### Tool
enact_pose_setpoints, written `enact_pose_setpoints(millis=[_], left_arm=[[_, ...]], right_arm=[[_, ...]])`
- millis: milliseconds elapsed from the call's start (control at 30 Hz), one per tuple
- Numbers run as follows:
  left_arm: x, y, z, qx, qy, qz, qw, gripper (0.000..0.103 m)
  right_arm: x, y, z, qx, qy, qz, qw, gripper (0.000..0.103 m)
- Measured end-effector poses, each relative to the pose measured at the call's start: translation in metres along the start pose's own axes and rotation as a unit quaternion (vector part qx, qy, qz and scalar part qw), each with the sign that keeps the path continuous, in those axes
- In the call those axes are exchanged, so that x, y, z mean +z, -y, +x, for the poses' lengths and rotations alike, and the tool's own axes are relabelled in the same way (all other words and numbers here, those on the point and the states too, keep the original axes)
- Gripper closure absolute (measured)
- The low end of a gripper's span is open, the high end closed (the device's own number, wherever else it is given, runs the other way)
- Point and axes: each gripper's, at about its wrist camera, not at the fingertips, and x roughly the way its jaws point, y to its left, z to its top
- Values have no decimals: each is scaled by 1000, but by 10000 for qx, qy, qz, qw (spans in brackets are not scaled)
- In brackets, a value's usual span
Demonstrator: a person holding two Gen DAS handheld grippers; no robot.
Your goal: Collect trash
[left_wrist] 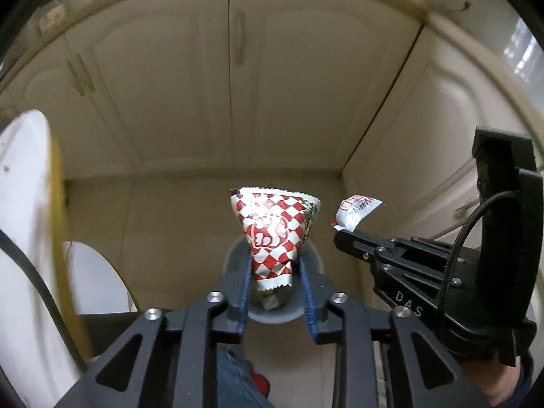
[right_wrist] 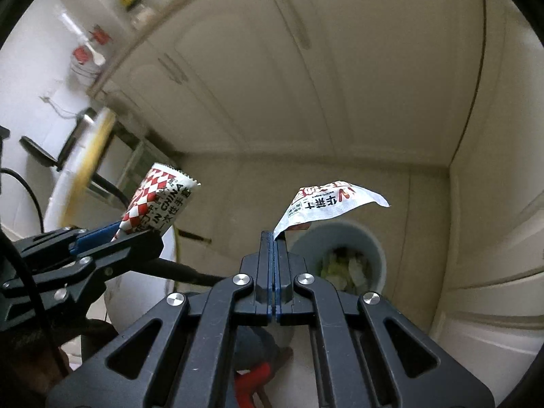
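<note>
My left gripper (left_wrist: 275,265) is shut on a red-and-white checkered wrapper (left_wrist: 277,231), held in the air above a grey trash bin (left_wrist: 234,255) on the floor. The same gripper (right_wrist: 136,231) and wrapper (right_wrist: 156,200) show at the left of the right wrist view. My right gripper (right_wrist: 274,234) is shut on the corner of a white sauce packet (right_wrist: 329,205), held above and left of the bin (right_wrist: 374,248), which holds several scraps. That gripper (left_wrist: 340,234) and packet (left_wrist: 357,209) show at the right of the left wrist view.
Cream cabinet doors (left_wrist: 231,85) fill the background and form a corner at the right. A white round table with a yellow edge (left_wrist: 54,204) stands at the left. A counter with jars (right_wrist: 129,3) is at the upper left. The person's leg and red shoe (right_wrist: 255,377) are below.
</note>
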Motion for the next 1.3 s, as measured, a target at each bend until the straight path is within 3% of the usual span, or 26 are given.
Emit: enact_pose_setpoints(millis=[67, 167, 200, 267, 333, 367, 433, 467, 633, 867, 1067, 1200, 1300], left_arm=[[4, 2, 13, 73, -143, 26, 9999, 60], [10, 2, 28, 216, -267, 93, 9994, 55], [11, 3, 29, 238, -286, 108, 9992, 52], [26, 14, 41, 368, -287, 156, 9988, 41], [26, 20, 39, 454, -214, 167, 9986, 35], [26, 22, 38, 508, -157, 171, 9984, 35], [26, 32, 36, 501, -80, 202, 9985, 31], [23, 34, 33, 479, -56, 220, 9986, 26], [13, 44, 20, 461, 119, 336, 9983, 11], [5, 42, -4, 248, 376, 357, 9983, 11], [-26, 24, -69, -87, 1204, 351, 9921, 7], [-50, 7, -114, -27, 1835, 110, 9830, 3], [-80, -7, -160, 283, 2265, -125, 9735, 2]], right_arm=[[-2, 9, 16, 20, -143, 129, 9998, 98], [-4, 22, 34, 46, -301, 340, 9990, 94], [-3, 24, 39, 37, -330, 397, 9987, 88], [-5, 30, 45, -18, -363, 498, 9981, 73], [-7, 34, 46, -10, -341, 583, 9977, 45], [-7, 35, 45, -10, -309, 629, 9975, 37], [-7, 39, 40, -82, -195, 760, 9969, 6], [-7, 41, 37, -121, -138, 829, 9964, 2], [-11, 53, 18, -159, 84, 1233, 9922, 0], [-15, 49, -13, -155, 370, 1340, 9902, 0], [-11, 31, -69, -117, 1026, 1376, 9851, 0], [-5, 3, -111, 13, 1493, 1297, 9802, 0], [-2, -31, -135, 53, 1725, 995, 9800, 0]])
